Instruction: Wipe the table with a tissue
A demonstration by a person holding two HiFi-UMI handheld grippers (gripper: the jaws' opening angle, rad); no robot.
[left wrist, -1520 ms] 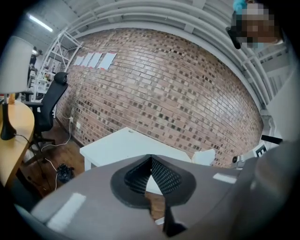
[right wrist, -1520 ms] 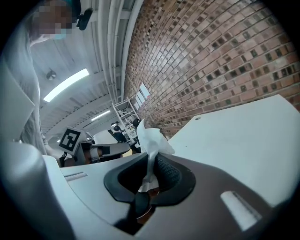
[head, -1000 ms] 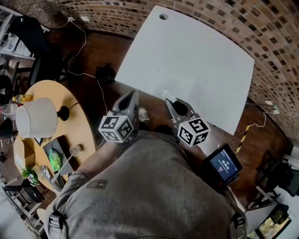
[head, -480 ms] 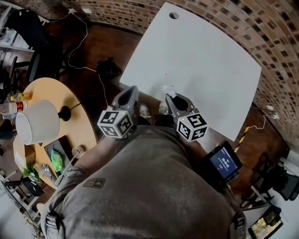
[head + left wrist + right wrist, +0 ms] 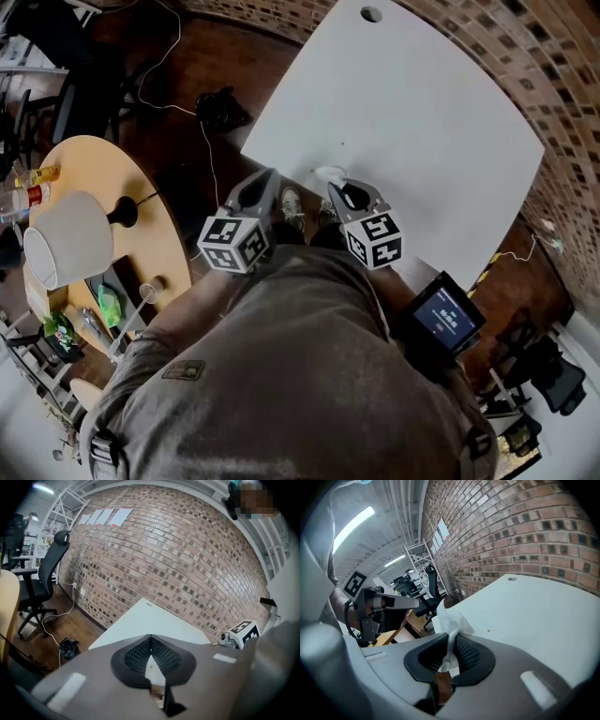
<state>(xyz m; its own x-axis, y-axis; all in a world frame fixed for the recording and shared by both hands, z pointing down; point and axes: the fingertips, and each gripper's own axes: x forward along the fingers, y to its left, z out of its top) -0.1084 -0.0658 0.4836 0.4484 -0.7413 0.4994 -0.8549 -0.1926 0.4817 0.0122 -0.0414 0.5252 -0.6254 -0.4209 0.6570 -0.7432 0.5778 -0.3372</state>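
Observation:
The white table (image 5: 412, 122) stretches ahead of me, its near edge just in front of both grippers. My right gripper (image 5: 337, 185) is shut on a crumpled white tissue (image 5: 328, 172), held at the table's near edge; in the right gripper view the tissue (image 5: 451, 619) sticks up out of the gripper (image 5: 452, 638). My left gripper (image 5: 266, 177) hovers beside it, left of the table's edge and over the floor. Its jaws meet with nothing between them in the left gripper view (image 5: 151, 639). A small brown speck (image 5: 489, 630) lies on the table top (image 5: 529, 606).
A round wooden table (image 5: 141, 234) with a white lamp (image 5: 58, 242), bottles and clutter stands at the left. A small screen device (image 5: 444, 319) hangs at my right side. Cables and a black object (image 5: 219, 107) lie on the floor. A brick wall (image 5: 178, 559) runs behind the table, with an office chair (image 5: 47, 581) at the left.
Both grippers have come nearer to the table's near edge, the right one bringing the tissue up over it. The view has shifted forward over the table.

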